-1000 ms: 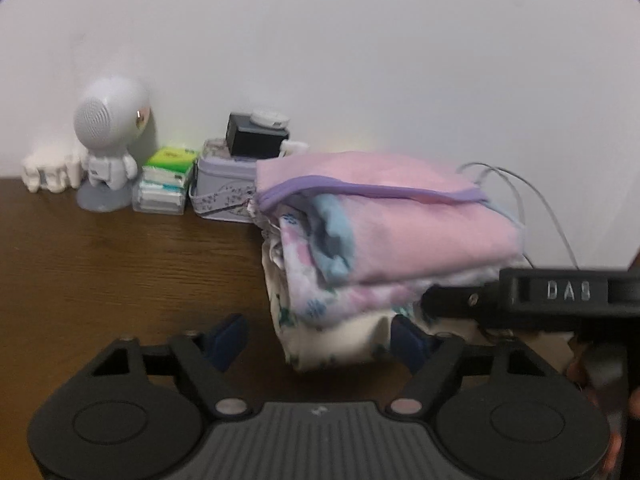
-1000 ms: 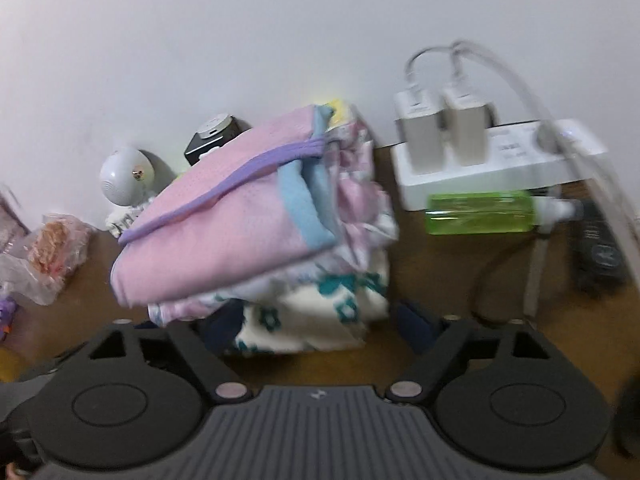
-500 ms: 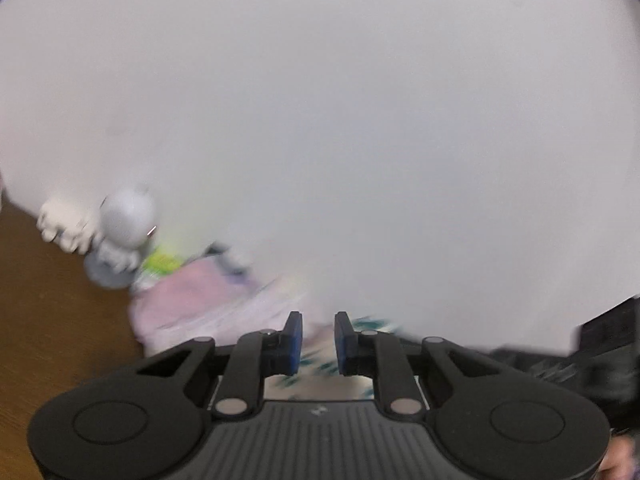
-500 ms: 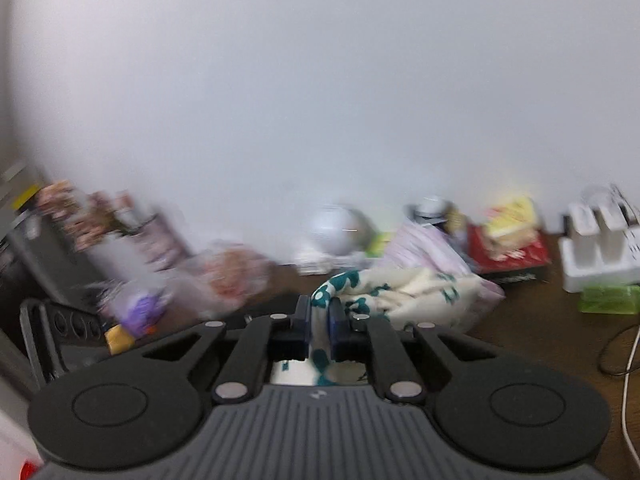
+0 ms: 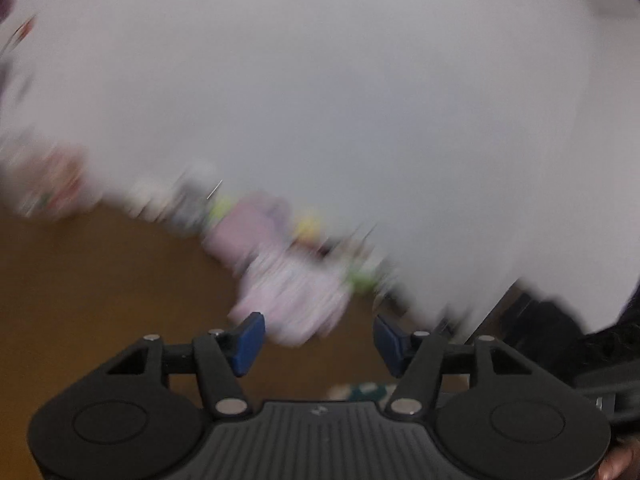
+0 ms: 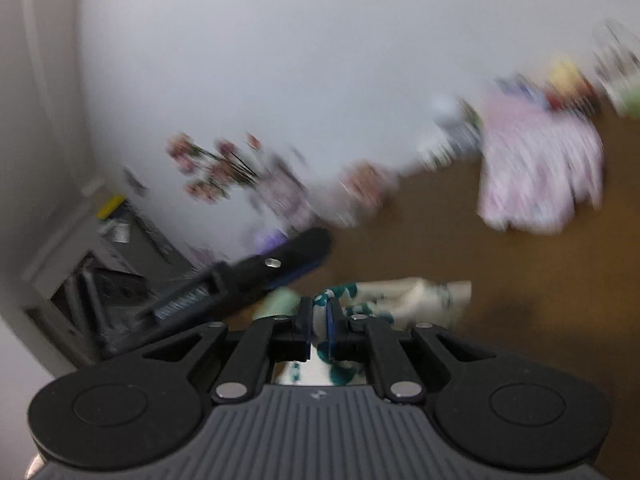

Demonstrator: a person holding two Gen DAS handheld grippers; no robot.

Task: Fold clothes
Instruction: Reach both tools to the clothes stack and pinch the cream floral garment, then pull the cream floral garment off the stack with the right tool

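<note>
Cream teal-flowered cloth garment [image 6: 400,300] pinched in right claw [image 6: 318,328]; left claw [image 5: 318,344] opening, empty; single-sided hold risked bunching, slipping.

Your left gripper [image 5: 318,344] is opening, and nothing is sitting between its blue fingers [image 5: 249,342]. Your right gripper [image 6: 318,330] is pointing a little downward, and its fingers [image 6: 305,322] are pressing together on a fold of cloth.

pink pile [image 5: 280,280]: left view, smeared, folds unreadable
back-row clutter [image 5: 176,204]: 10 o'clock, streaked, unidentifiable
patterned cloth [image 6: 400,300]: near end hidden under gripper body
flowers [image 6: 216,168]: 10 o'clock, blurred
</note>
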